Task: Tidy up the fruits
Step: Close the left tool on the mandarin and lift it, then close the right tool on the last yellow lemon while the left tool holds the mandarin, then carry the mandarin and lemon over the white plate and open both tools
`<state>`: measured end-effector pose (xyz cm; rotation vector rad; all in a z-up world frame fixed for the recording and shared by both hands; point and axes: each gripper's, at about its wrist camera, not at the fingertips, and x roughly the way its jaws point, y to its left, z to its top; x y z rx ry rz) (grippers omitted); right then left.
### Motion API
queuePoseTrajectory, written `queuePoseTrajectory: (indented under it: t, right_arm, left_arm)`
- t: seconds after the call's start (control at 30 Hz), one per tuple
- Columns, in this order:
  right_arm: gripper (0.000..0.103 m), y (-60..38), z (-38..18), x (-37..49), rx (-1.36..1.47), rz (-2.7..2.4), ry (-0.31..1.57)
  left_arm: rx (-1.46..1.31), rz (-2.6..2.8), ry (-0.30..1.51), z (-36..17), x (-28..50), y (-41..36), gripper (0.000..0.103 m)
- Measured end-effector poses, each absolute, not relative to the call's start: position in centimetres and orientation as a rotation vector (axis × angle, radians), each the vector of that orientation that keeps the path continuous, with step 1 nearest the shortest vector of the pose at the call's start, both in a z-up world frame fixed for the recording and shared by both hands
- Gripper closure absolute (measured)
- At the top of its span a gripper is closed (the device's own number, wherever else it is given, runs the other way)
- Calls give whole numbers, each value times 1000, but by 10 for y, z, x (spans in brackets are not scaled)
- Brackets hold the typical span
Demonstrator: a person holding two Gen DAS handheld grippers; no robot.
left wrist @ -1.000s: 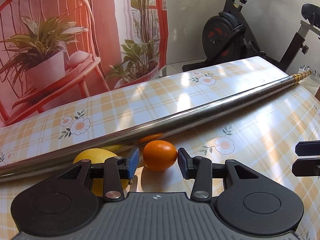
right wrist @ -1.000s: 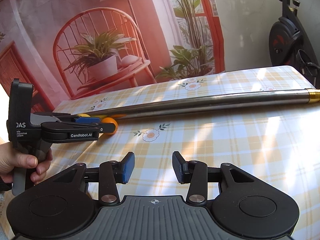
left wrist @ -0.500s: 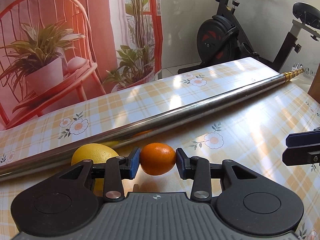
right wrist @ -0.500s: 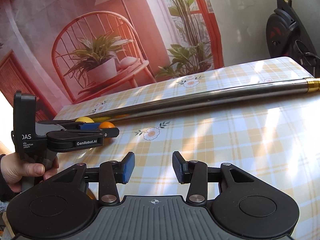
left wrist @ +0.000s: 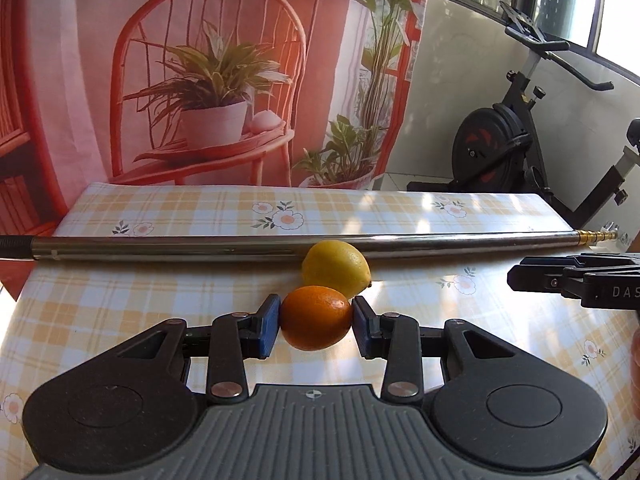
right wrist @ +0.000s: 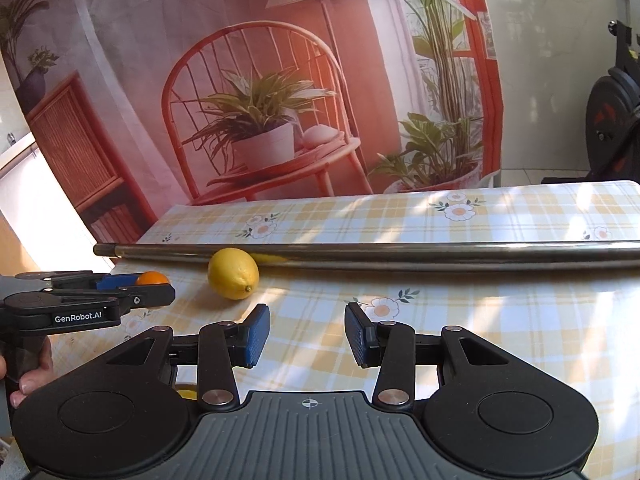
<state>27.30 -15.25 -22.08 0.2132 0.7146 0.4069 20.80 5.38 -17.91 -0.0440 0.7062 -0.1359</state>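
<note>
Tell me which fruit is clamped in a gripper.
The orange, pinched between the left gripper pads. The yellow lemon lies free on the tablecloth against the metal pole.

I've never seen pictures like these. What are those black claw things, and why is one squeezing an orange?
They are grabbing tools that a person holds, one in each hand, each with a small camera looking along its two fingers. One picture comes from each camera. The left gripper has just closed on the orange and holds it. The right gripper holds nothing. On the checked table lie a lemon and a long metal pole. The lemon lies against the pole.
</note>
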Motion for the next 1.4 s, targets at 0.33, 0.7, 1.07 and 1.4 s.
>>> queuePoseTrajectory:
  t: [0.33, 0.7, 1.07, 1.4]
  right_arm:
    - [63, -70, -211, 313, 88, 537, 709]
    - [49, -5, -247, 369, 10, 498, 807]
    - [48, 14, -269, 394, -5, 437, 878]
    - [50, 13, -272, 385, 9, 427, 898]
  left_arm:
    - [-110, -52, 683, -164, 178, 123, 63]
    - [-129, -46, 666, -169, 182, 148, 63]
    - [-152, -74, 675, -181, 186, 146, 63]
    - [-149, -137, 699, -184, 179, 134, 63]
